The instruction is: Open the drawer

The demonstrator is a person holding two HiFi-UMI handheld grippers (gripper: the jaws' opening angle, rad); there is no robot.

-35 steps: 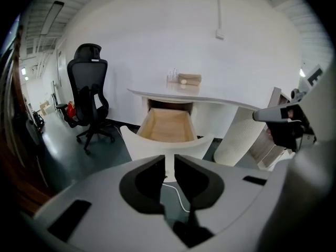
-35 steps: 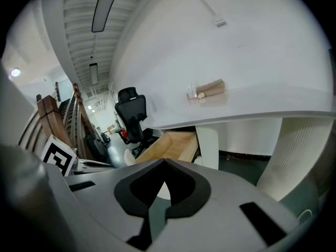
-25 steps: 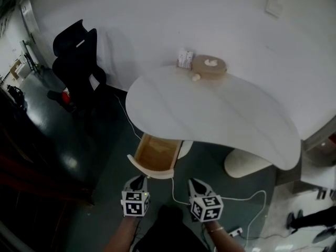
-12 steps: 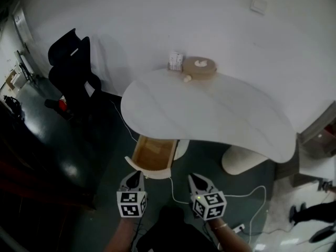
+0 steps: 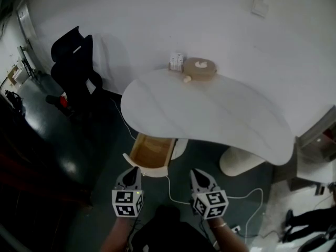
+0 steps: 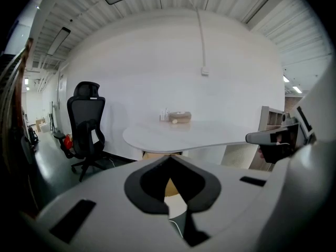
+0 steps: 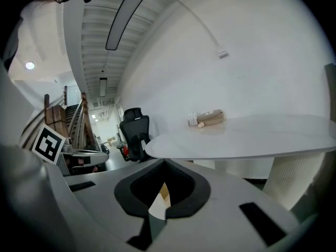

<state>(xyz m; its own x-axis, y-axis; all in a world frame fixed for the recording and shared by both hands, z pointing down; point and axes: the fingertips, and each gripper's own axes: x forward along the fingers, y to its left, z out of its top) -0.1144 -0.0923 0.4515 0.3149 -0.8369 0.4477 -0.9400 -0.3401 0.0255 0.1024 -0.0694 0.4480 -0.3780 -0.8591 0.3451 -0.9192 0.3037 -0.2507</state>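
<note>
Tan drawer [image 5: 152, 154], white table [image 5: 210, 114], black chair [image 5: 73, 62]

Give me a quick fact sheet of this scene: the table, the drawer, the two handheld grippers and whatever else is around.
Table: white, curved top, by the wall
Drawer: under the table's near edge, pulled out, wooden inside, nothing visible in it
Left gripper: shut, holding nothing, just short of the drawer front
Right gripper: shut, holding nothing, to the right of the drawer
On table: round tan box and small white box, at the far edge
Nearby: black chair at left, white cable on the floor
</note>
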